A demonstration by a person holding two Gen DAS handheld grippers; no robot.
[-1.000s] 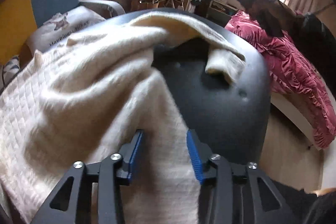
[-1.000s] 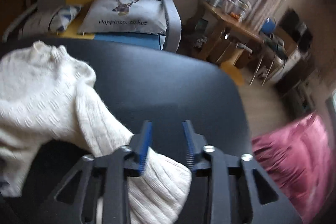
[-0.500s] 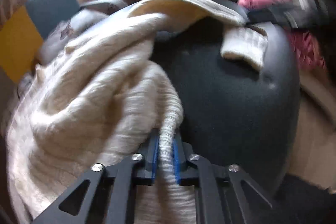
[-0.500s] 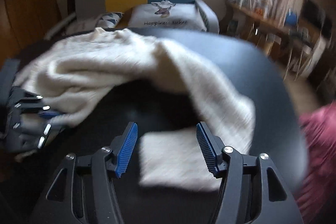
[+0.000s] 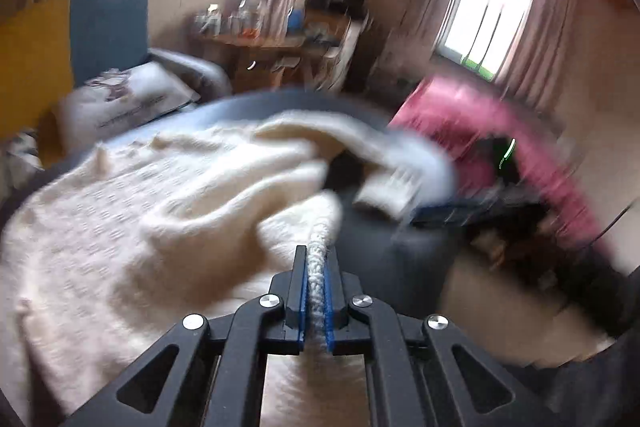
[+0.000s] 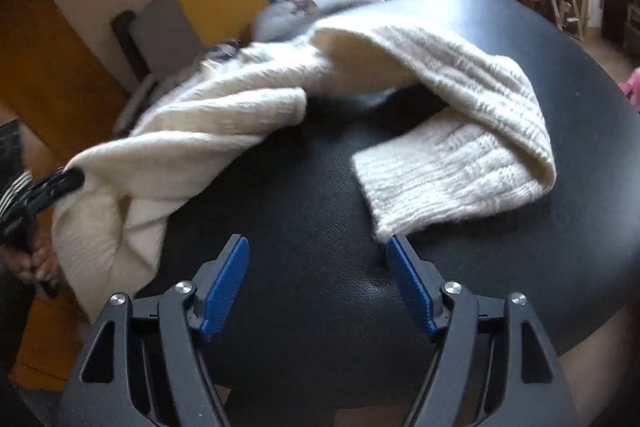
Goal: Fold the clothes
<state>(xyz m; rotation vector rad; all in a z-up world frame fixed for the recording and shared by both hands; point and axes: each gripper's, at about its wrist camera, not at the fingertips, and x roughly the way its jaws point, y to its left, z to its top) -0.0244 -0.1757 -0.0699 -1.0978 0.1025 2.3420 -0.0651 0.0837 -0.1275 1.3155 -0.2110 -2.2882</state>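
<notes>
Fingers: left gripper (image 5: 316,291) pinched the cream knitted sweater (image 6: 224,131) at its edge; right gripper (image 6: 318,283) gaped, empty. Sweater rumpled on black round worktop (image 6: 320,219). Advice: lift evenly, avoid dragging.

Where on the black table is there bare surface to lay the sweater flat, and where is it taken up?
Bare table runs from the open right gripper up to the sleeve cuff, plus the far right rim beyond the sleeve. The left side is crowded: the cream sweater bunches there, its edge clamped by the left gripper.
</notes>
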